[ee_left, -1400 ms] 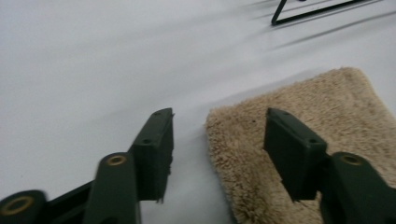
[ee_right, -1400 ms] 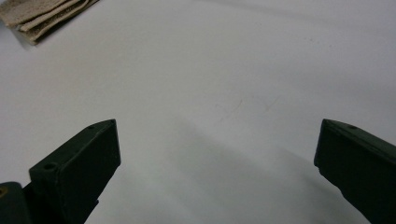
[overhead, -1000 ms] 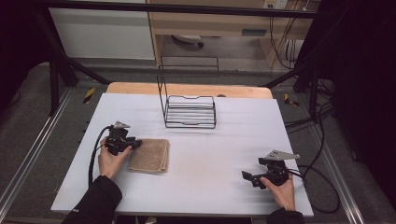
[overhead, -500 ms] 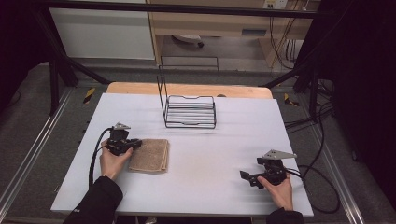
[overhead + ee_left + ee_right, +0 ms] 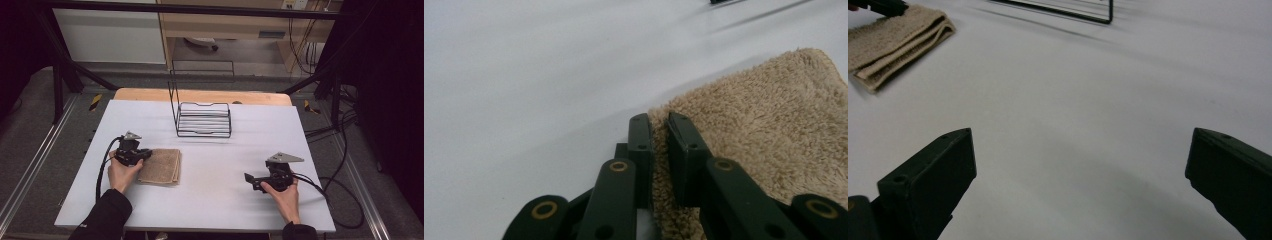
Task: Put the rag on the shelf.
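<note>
1. the left gripper [image 5: 145, 154] is pinching the near-left edge of the folded tan towel [image 5: 161, 167], which is lying on the white worktop [image 5: 210, 195].
2. the right gripper [image 5: 250, 179] is resting well apart from the towel, jaws spread wide.
3. a black wire rack [image 5: 202, 120] is standing farther back.

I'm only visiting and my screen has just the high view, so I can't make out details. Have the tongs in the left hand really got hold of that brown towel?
Observer: Yes. In the left gripper view the left tongs are shut on the edge of the folded towel, with pile showing between the jaws.
Operator: And the tongs on the right, are they holding something?
Observer: No. The right gripper view shows the right tongs wide open, with bare white table between the jaws.
Operator: What are they aimed at?
Observer: Across the table: the towel's stacked folds lie at the upper left of that view and the foot of the wire rack at the top.
</note>
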`<state>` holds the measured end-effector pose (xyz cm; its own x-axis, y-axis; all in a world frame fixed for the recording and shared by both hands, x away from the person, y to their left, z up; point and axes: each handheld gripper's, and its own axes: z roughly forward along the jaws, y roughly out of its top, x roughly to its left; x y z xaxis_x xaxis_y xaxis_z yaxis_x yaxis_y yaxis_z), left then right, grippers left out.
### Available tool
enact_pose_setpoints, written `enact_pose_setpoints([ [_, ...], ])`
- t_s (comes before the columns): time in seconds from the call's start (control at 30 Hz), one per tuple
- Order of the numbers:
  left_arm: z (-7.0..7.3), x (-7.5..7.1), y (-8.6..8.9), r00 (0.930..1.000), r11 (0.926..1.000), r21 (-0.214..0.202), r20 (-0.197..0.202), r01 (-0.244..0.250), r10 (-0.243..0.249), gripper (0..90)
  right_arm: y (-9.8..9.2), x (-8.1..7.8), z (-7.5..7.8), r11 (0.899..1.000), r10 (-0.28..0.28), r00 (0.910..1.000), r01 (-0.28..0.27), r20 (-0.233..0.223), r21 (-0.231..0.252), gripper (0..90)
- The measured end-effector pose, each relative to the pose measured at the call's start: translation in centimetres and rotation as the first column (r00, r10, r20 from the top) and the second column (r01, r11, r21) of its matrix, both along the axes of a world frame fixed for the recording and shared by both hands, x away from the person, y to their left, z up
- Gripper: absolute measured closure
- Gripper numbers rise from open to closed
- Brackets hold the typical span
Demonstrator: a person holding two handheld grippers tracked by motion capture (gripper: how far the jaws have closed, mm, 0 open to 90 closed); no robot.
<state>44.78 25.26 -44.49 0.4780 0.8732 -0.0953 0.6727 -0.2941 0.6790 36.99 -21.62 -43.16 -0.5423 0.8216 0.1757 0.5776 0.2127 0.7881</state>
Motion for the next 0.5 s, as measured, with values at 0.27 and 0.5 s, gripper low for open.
enact_pose_setpoints([
  [0.27,0.0,0.0,0.1,1.0000,1.0000,-0.003,0.004,0.006,-0.006,80.4,5.4,1.9,0.8,0.999,0.033,0.9994,-0.033,0.011,-0.010,0.3],
  [0.5,-0.1,0.0,0.1,0.9999,0.9999,0.001,0.011,0.012,-0.012,80.0,10.1,3.5,1.4,0.998,0.051,0.9985,-0.051,0.019,-0.029,0.4],
])
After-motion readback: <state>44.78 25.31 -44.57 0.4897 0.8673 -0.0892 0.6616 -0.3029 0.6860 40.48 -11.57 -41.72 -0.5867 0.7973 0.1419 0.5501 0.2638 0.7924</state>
